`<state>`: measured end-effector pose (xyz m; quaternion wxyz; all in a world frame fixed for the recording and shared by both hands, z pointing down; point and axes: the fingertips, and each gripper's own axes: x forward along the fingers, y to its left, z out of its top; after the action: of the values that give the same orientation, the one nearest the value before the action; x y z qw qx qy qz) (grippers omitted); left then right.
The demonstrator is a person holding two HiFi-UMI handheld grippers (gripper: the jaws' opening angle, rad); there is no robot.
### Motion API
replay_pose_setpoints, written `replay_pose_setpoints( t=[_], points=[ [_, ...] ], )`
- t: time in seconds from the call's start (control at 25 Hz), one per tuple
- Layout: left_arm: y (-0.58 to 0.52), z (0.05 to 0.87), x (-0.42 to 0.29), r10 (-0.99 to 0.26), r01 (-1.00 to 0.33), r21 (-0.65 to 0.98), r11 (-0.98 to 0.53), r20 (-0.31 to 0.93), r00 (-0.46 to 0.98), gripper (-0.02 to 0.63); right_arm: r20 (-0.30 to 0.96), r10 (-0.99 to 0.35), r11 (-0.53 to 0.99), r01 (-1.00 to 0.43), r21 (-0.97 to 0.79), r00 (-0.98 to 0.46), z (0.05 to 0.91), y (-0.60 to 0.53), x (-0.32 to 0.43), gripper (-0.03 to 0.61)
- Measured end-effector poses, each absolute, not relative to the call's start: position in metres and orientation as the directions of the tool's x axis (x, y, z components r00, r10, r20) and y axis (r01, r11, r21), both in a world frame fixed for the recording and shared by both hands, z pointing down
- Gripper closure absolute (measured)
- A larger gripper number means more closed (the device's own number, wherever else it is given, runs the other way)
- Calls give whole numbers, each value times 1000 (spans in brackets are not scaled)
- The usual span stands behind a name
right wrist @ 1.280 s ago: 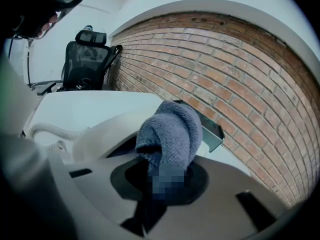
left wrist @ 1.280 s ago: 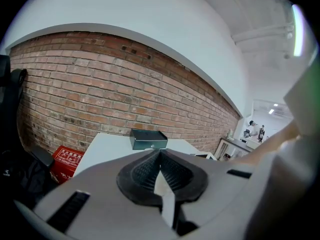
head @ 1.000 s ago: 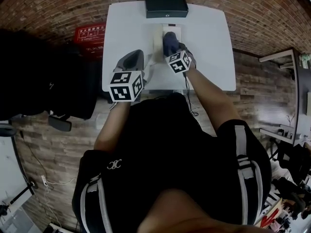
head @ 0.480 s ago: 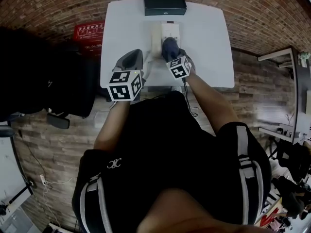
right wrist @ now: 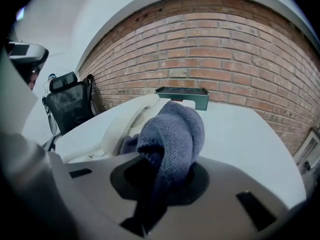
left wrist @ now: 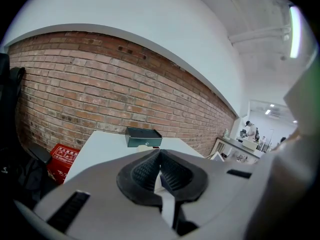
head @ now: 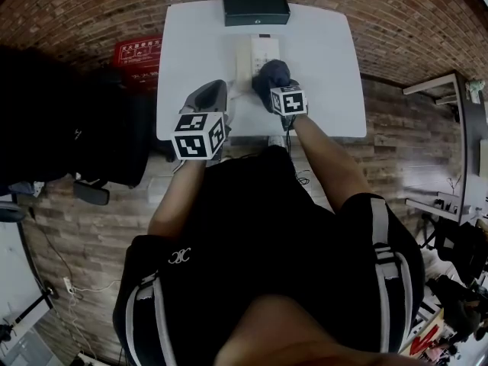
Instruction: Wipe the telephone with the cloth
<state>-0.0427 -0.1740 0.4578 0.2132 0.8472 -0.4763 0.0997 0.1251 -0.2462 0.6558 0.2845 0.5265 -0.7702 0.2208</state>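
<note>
Table (head: 328, 67): white, smooth, rectangular, with a brick wall (head: 396, 21) past its 12 o'clock edge. The top is bare at 3 and 9 o'clock of the telephone (head: 255, 52). Both grippers sit at the near 6 o'clock edge.

Dark green box (head: 255, 8): hard-edged, on the 12 o'clock edge, just beside the phone's far end.

Phone: cream plastic, long, mid-table, with a rounded handset (right wrist: 131, 115) along its left side.

Right gripper (head: 279, 88): clenched on the cloth (right wrist: 172, 131). The cloth is dark blue nubby terry, bunched into a fat roll that bulges past the jaws. It sits over the phone's 5 o'clock corner; can't tell if it makes contact.

Left gripper (left wrist: 159, 170): squeezed closed on nothing, ribbed black pads touching. It is at 7 o'clock of the phone over the near table edge, apart from the phone.

Off-table at 9 o'clock, a red crate (head: 139, 52) and a black chair (head: 69, 120) crowd that side. At 3 o'clock there is open plank floor (head: 404, 136).

The right gripper view shows the cloth weave and the handset's grille slots; the head view doesn't. The left gripper view shows a bright room with a person (left wrist: 248, 129) at 3 o'clock.
</note>
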Motion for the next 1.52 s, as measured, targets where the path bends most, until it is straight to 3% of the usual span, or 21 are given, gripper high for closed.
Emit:
replay_pose_setpoints(
  t=[0.72, 1.16, 1.36, 1.52],
  points=[
    [-183, 454, -65, -786, -859, 280, -428, 354, 507, 612, 663, -737, 213, -976, 50, -127, 649, -266, 159, 540],
    [-187, 452, -77, -804, -876, 272, -397, 356, 475, 612, 681, -717, 289, -953, 96, -149, 637, -310, 134, 540],
    [-186, 455, -78, -803, -878, 275, -391, 364, 472, 612, 673, -730, 241, -966, 90, -119, 639, -311, 121, 540],
    [-185, 458, -76, -797, -876, 277, -396, 370, 477, 612, 667, -706, 346, -938, 35, -236, 643, -299, 103, 540]
  ],
)
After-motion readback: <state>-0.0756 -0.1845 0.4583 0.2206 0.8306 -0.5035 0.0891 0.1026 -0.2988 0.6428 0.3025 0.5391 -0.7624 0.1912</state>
